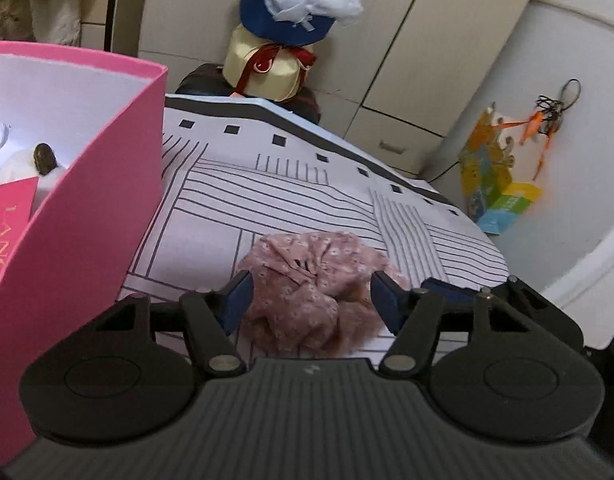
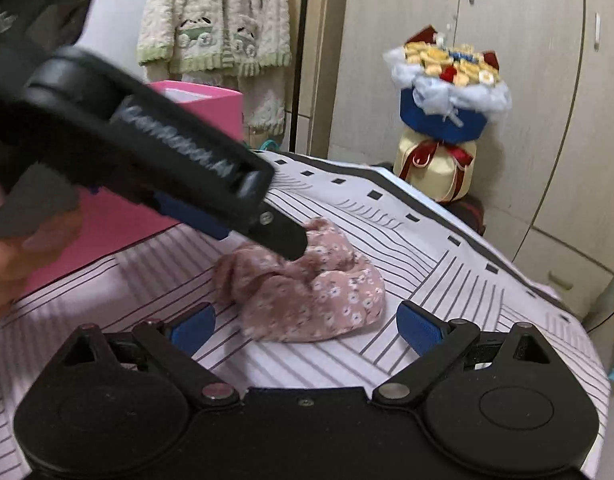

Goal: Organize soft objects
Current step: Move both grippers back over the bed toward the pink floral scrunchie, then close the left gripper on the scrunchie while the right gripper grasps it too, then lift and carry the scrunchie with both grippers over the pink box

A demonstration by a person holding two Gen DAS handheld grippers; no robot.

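A crumpled pink floral cloth (image 1: 307, 280) lies on the striped white table cover (image 1: 307, 200). My left gripper (image 1: 313, 302) straddles it: the cloth fills the gap between the blue pads, which sit at its sides without visibly squeezing it. In the right wrist view the left gripper's finger (image 2: 283, 236) dips onto the top of the cloth (image 2: 327, 296). My right gripper (image 2: 307, 326) stands open just short of the cloth's near edge, nothing between its fingers. An open pink box (image 1: 87, 200) stands to the left of the cloth, with a white soft item (image 1: 23, 164) inside.
A flower bouquet (image 2: 447, 92) on a cream wrapped base stands beyond the table's far edge, in front of cupboard doors. A fleecy garment (image 2: 215, 20) hangs at the back left. A person's hand (image 2: 23, 256) holds the left gripper. A colourful carton (image 1: 495, 184) leans by the right wall.
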